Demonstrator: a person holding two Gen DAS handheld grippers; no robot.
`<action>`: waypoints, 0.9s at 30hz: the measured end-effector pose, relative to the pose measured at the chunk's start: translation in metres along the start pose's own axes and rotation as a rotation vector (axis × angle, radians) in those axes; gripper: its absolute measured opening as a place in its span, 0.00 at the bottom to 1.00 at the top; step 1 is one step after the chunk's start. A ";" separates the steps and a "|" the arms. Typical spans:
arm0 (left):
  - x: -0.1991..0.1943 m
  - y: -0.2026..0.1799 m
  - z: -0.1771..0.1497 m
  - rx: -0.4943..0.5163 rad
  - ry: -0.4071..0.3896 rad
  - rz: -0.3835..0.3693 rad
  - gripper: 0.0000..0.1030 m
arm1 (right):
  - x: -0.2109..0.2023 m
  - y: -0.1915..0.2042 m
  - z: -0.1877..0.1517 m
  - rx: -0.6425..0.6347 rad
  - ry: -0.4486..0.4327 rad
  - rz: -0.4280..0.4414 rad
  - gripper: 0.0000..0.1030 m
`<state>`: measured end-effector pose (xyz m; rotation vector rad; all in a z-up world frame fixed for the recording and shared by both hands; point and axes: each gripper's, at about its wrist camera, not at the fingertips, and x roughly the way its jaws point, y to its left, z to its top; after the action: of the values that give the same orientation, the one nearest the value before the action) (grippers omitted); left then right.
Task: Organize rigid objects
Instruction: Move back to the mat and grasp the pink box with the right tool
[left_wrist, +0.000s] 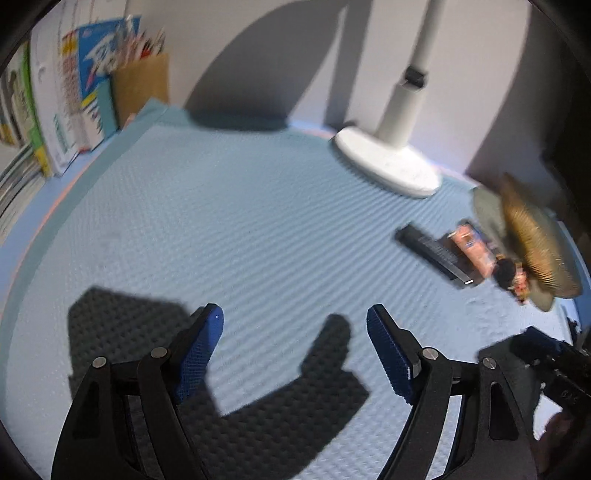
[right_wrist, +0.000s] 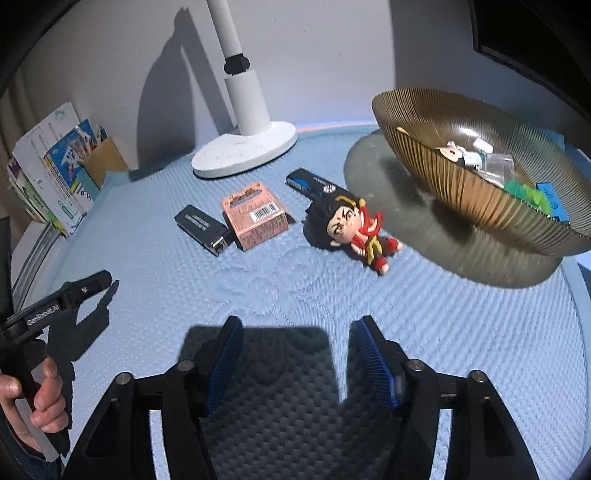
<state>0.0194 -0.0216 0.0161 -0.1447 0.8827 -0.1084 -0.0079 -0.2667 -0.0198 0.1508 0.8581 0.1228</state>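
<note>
On the blue mat lie a black lighter-shaped device, a pink box, a dark blue-and-black stick and a small red-clad figurine. A ribbed amber glass bowl with several small items stands at the right. My right gripper is open and empty above bare mat, short of the figurine. My left gripper is open and empty too, well left of the black device, pink box, figurine and bowl, all blurred. A hand holds the left gripper.
A white lamp base with its post stands at the back of the mat, also seen as lamp base. Books and a brown pen holder line the back left by the wall. Bare mat lies ahead of the left gripper.
</note>
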 end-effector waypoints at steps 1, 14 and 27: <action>0.002 -0.002 -0.001 0.011 0.011 0.009 0.82 | 0.001 0.000 0.000 0.001 0.005 0.001 0.78; 0.004 -0.001 -0.001 0.022 0.044 -0.001 0.84 | 0.008 0.011 0.000 -0.068 0.037 -0.046 0.91; 0.040 -0.058 0.056 -0.053 0.184 -0.175 0.72 | 0.040 0.017 0.057 -0.007 0.131 0.168 0.59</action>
<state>0.0860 -0.0807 0.0313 -0.2645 1.0560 -0.2645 0.0606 -0.2479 -0.0101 0.2104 0.9752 0.2953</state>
